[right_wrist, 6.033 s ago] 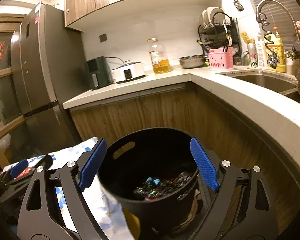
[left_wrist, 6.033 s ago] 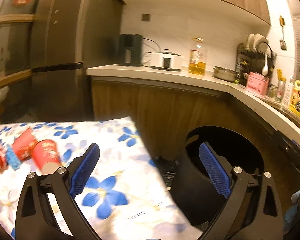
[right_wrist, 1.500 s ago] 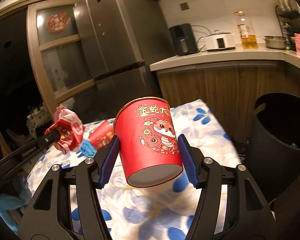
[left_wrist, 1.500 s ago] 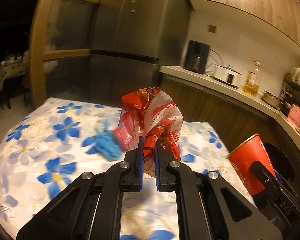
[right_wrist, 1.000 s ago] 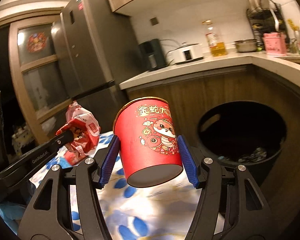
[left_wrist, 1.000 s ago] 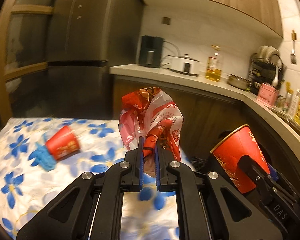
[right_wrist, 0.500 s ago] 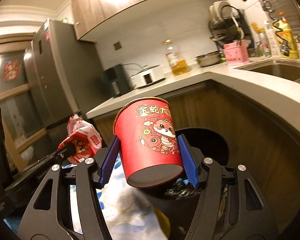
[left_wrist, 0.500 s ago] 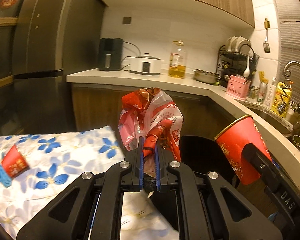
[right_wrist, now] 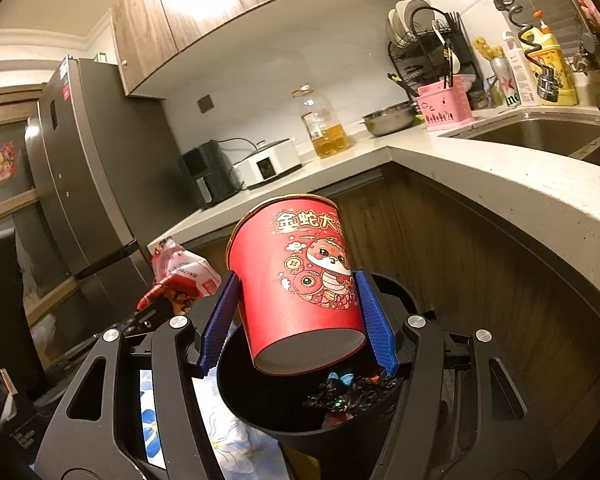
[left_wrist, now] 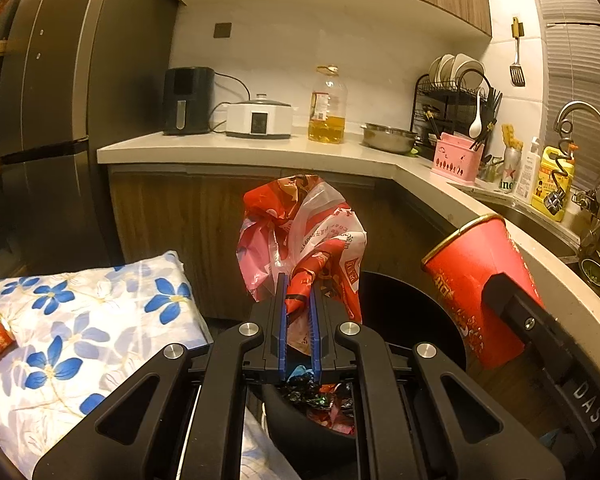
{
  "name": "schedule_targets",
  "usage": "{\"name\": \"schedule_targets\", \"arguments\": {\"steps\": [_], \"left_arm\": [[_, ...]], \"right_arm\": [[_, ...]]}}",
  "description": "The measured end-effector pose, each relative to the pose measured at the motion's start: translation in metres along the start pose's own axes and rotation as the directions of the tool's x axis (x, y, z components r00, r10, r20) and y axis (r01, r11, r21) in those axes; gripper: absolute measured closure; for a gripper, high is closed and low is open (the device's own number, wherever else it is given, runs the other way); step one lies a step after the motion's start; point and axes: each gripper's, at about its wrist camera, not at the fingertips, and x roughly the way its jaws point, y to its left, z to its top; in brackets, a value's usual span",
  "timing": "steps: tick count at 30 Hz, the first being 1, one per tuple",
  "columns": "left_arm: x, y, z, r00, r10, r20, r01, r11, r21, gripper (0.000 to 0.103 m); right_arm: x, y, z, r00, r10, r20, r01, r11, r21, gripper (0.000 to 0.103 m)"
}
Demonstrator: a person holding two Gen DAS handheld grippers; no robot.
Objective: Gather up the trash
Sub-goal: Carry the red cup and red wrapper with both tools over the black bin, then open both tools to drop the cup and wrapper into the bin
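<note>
Crumpled red-white plastic bag (left_wrist: 300,240) at 12 o'clock over black bin (left_wrist: 420,300); red cup (right_wrist: 300,280) upright above bin, slightly tilted.

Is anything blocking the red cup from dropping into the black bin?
Nothing visible is. The red cup, held in the right gripper, hangs right above the open black bin. Only old wrappers lie at the bottom. The left gripper holds a crumpled bag beside it, not underneath.

Glossy paper cup (right_wrist: 300,280), crinkled plastic bag (left_wrist: 304,236), matt black bin (right_wrist: 260,404).
</note>
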Motion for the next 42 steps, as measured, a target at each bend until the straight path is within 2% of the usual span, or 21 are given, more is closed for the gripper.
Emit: {"name": "schedule_targets", "arguments": {"steps": [33, 35, 37, 40, 42], "left_arm": [[0.035, -0.01, -0.009, 0.997, -0.027, -0.068, 0.028, 0.999, 0.022, 0.09], [0.037, -0.011, -0.011, 0.997, -0.029, -0.075, 0.031, 0.999, 0.028, 0.083], [0.037, -0.011, -0.013, 0.997, -0.026, -0.078, 0.029, 0.999, 0.037, 0.077], [0.038, -0.008, -0.015, 0.997, -0.019, -0.08, 0.022, 0.999, 0.037, 0.055], [0.037, -0.004, -0.017, 0.997, -0.011, -0.079, 0.013, 1.0, 0.026, 0.052]], "right_arm": [[0.028, -0.008, 0.007, 1.0, 0.002, -0.008, -0.002, 0.999, 0.048, 0.042], [0.031, -0.009, 0.006, 1.0, 0.0, -0.014, 0.001, 0.999, 0.054, 0.04], [0.033, -0.012, 0.006, 1.0, -0.004, -0.026, 0.006, 0.998, 0.069, 0.029], [0.033, -0.017, 0.005, 0.999, 0.003, -0.033, 0.001, 0.995, 0.099, 0.026], [0.033, -0.019, 0.004, 0.999, -0.003, -0.04, 0.007, 0.995, 0.104, 0.025]]}}
